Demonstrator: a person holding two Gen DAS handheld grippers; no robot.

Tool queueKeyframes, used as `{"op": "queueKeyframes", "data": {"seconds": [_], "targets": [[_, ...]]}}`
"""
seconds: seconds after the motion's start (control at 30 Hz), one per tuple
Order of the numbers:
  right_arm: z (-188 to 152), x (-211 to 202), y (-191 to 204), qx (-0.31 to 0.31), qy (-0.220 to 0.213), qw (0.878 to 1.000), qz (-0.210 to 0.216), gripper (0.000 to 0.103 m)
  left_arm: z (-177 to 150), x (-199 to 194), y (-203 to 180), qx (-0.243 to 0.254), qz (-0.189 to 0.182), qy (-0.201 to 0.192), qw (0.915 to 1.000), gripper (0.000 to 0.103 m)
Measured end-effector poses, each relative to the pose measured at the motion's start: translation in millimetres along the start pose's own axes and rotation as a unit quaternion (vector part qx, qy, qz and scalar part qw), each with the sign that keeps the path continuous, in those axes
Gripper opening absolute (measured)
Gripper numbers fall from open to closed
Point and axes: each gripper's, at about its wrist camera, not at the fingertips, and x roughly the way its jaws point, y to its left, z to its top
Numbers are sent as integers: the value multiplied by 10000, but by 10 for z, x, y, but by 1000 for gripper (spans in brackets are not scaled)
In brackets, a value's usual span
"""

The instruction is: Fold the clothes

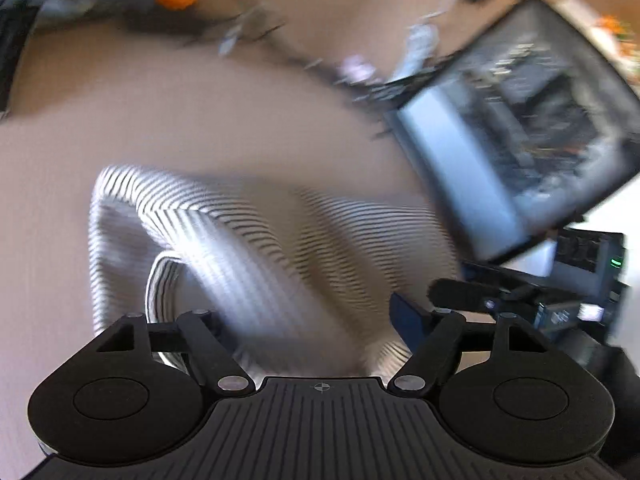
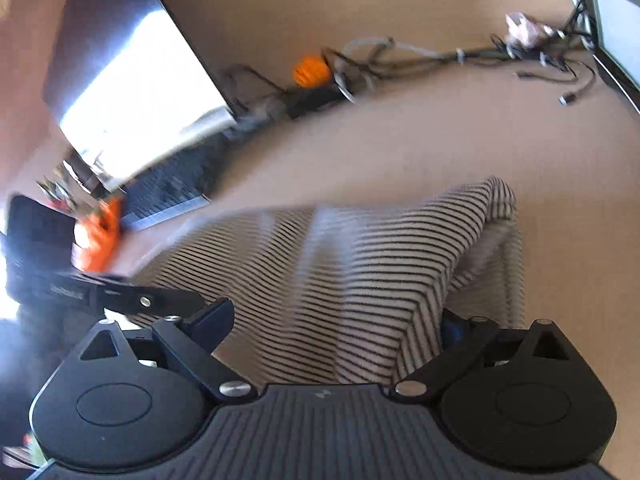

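A white garment with thin black stripes (image 1: 256,240) lies bunched on the tan tabletop (image 1: 160,112). My left gripper (image 1: 306,314) straddles its near end with its jaws wide apart. The cloth sits between them, and the blue right pad (image 1: 404,316) shows clear of it. In the right wrist view the same garment (image 2: 360,272) rises in a fold toward its far right corner. My right gripper (image 2: 334,320) stands wide over it; its left pad (image 2: 216,318) is clear of the cloth and the fold partly hides the right one. Each gripper shows at the edge of the other's view.
An open dark case or screen (image 1: 520,128) stands at the right. A laptop with a bright screen (image 2: 132,92) stands at the left. A tangle of cables (image 2: 520,56) and an orange part (image 2: 310,70) lie at the back. Another orange item (image 2: 100,236) sits near the laptop.
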Motion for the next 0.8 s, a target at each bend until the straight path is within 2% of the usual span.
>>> {"op": "queueKeyframes", "data": {"seconds": [0.1,0.2,0.3,0.4,0.5,0.57,0.67,0.7,0.73,0.77,0.8], "targets": [[19,-271,127,-238,-102,9993,261,97,-83,-243,-195,548,-229,-48,9982,80],[-104,-396,147,-386,27,9990,203,97,-276,-313,-224,758,-118,114,9970,86],[-250,-392,56,-320,148,9993,-133,97,-374,-231,-18,331,365,273,9984,88],[-300,-324,-80,-22,93,9976,-686,97,-324,-172,215,-394,587,154,9974,90],[-280,-216,-89,-203,25,9957,-907,97,-254,-82,271,-583,729,31,9956,92],[-249,-77,-111,-207,100,9962,-837,92,-239,-1,235,-434,883,28,9951,91],[-203,128,-161,-117,204,9969,-757,73,-216,119,182,-209,1114,24,9936,82],[-190,180,-186,-40,220,9968,-762,69,-211,151,162,-144,1204,14,9926,67],[-178,188,-191,19,189,9971,-734,66,-211,155,142,-125,1314,-21,9912,60],[-166,186,-192,75,150,9974,-699,60,-200,163,139,-161,1355,-50,9906,51],[-154,185,-192,130,110,9976,-664,52,-192,158,136,-195,1372,-78,9903,37]]}}
